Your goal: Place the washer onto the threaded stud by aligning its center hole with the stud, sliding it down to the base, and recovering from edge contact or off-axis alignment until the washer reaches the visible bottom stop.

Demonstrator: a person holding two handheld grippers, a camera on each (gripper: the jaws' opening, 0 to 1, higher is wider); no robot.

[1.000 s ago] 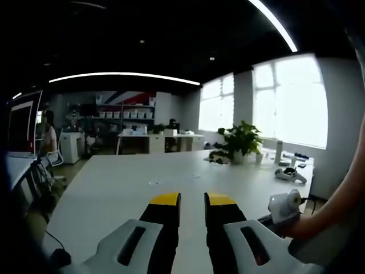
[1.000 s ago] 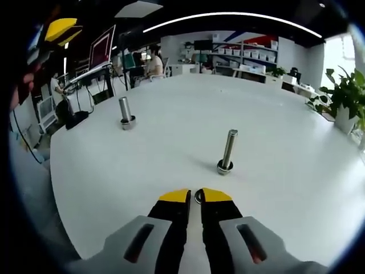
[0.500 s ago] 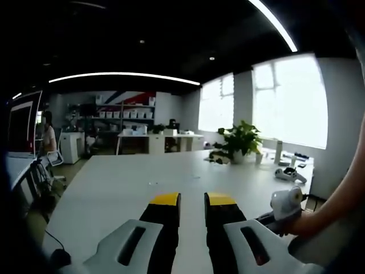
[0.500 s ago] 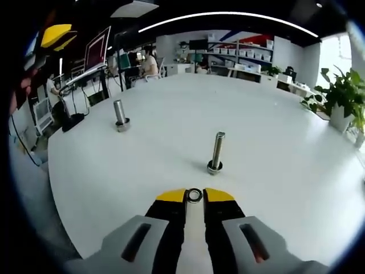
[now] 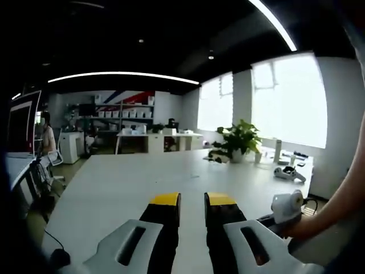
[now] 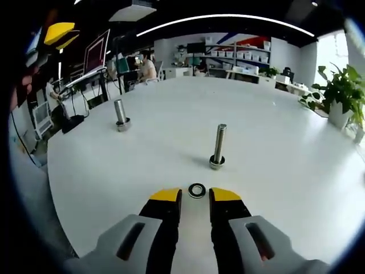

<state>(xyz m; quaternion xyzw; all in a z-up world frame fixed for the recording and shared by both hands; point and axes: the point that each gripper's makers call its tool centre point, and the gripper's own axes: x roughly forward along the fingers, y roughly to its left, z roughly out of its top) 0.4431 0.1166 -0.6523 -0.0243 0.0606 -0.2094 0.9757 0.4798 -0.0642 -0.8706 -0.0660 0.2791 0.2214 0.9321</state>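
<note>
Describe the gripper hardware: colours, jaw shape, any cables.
Both the left gripper and the right gripper match: two black jaws capped with yellow tips, backed by light grey moulded housings, each with a dark oblong slot. No cables are visible on either. A bare forearm, no sleeve showing, crosses the left gripper view's right edge.

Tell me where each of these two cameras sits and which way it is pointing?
Left gripper view: rides on the left gripper, facing level across the white table toward windows and a potted plant; its jaws stand apart, and the person's arm shows at right.
Right gripper view: rides on the right gripper, tilted down at the washer lying flat on the table before the near stud, a second stud farther left; jaws open.
Shared: the same white table, the plant, and the back shelves.
</note>
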